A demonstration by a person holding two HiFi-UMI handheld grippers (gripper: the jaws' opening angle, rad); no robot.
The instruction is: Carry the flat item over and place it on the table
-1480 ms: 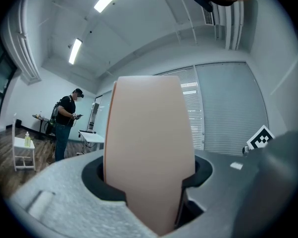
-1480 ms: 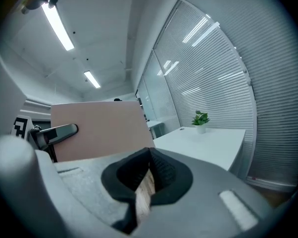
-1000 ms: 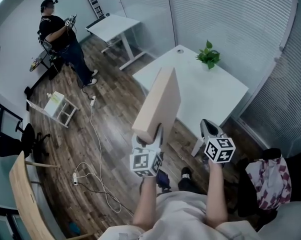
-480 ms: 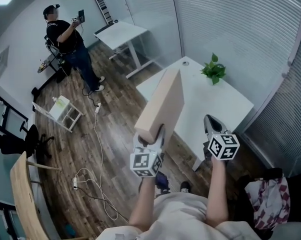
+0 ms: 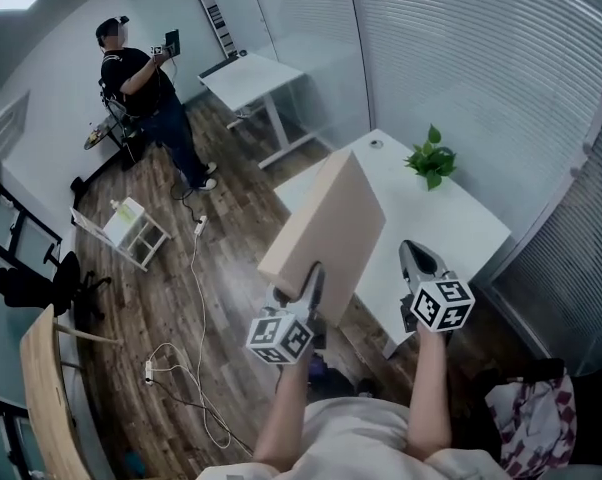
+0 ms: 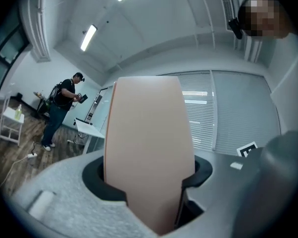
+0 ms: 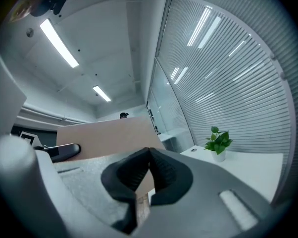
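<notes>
The flat item is a beige board [image 5: 326,226], held up on edge above the wooden floor, its broad face tilted toward the white table [image 5: 461,230]. My left gripper [image 5: 306,286] is shut on the board's lower end. In the left gripper view the board [image 6: 146,143] fills the gap of the left gripper [image 6: 148,185], pads pressing on both faces. My right gripper [image 5: 414,260] hovers at the table's near edge, shut and empty. In the right gripper view the pads of the right gripper [image 7: 149,155] meet, with the board [image 7: 102,135] to the left and the table [image 7: 253,165] to the right.
A potted plant [image 5: 433,160] stands on the table's far side. Another person [image 5: 146,83] stands at the back left by a second white desk [image 5: 256,73]. A small white cart [image 5: 131,226] and a cable [image 5: 196,298] are on the floor. Striped cloth [image 5: 526,433] lies at bottom right.
The board has tilted over toward the table, showing more of its broad face. The left gripper has dropped a little and shifted left. The table has come closer.
</notes>
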